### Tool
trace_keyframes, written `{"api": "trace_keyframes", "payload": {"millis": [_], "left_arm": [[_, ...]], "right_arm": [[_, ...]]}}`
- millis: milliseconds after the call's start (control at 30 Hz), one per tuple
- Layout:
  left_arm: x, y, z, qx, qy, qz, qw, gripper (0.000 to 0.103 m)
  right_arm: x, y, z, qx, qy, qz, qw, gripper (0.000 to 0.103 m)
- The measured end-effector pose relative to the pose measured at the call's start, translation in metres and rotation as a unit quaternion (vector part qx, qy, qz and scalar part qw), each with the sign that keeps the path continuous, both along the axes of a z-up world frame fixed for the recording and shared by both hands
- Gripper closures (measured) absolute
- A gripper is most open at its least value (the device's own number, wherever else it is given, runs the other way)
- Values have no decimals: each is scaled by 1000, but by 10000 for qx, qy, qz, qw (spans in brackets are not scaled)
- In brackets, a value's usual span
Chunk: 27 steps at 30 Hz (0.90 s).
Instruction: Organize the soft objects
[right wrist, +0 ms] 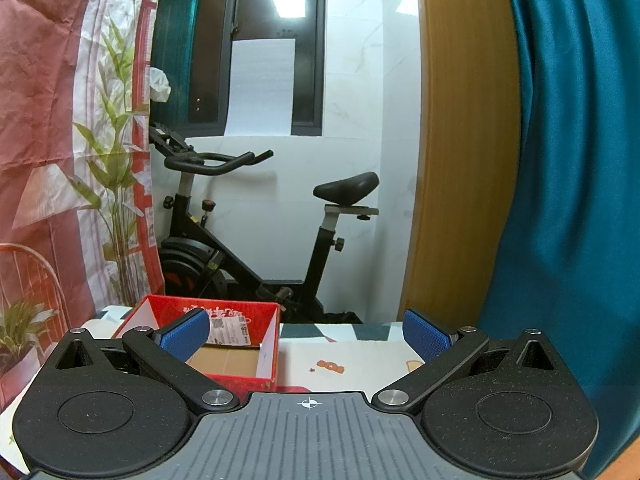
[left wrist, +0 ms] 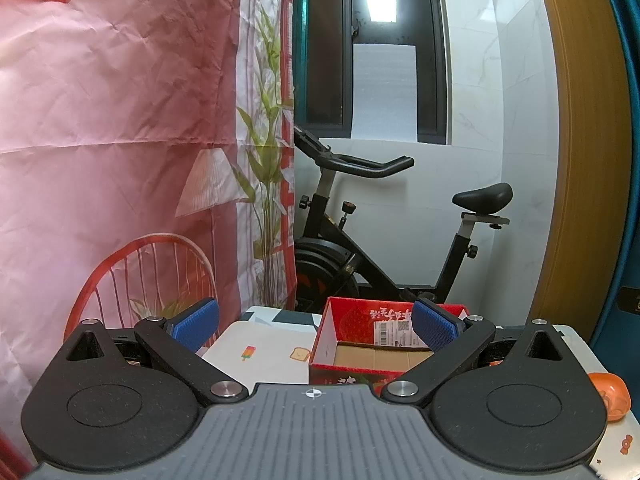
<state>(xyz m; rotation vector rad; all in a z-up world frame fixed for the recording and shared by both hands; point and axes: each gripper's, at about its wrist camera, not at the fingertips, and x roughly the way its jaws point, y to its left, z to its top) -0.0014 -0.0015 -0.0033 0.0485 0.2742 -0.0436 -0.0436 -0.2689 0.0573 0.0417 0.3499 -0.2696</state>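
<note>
Barely begun by the look of it: red box [left wrist: 372,344] on the table [right wrist: 360,356] bare inside, orange soft toy [left wrist: 610,396] lying right of that box, left gripper [left wrist: 314,326] and right gripper [right wrist: 306,334] spread wide, holding nothing

Left gripper [left wrist: 314,326] held level, pointing fwd, jaws spread wide, blue pads [left wrist: 196,324] well apart, nothing btw them, right gripper [right wrist: 306,334] in same pose, jaws also wide, blue pads [right wrist: 424,334] well apart, nothing held, no hand or sleeve visible
</note>
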Motion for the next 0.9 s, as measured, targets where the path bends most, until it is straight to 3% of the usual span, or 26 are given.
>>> {"api": "trace_keyframes", "payload": {"millis": [900], "left_arm": [[0,2,-3,-24,34,1,10000,0]], "right_arm": [[0,4,0,-1,12,15,10000,0]]}}
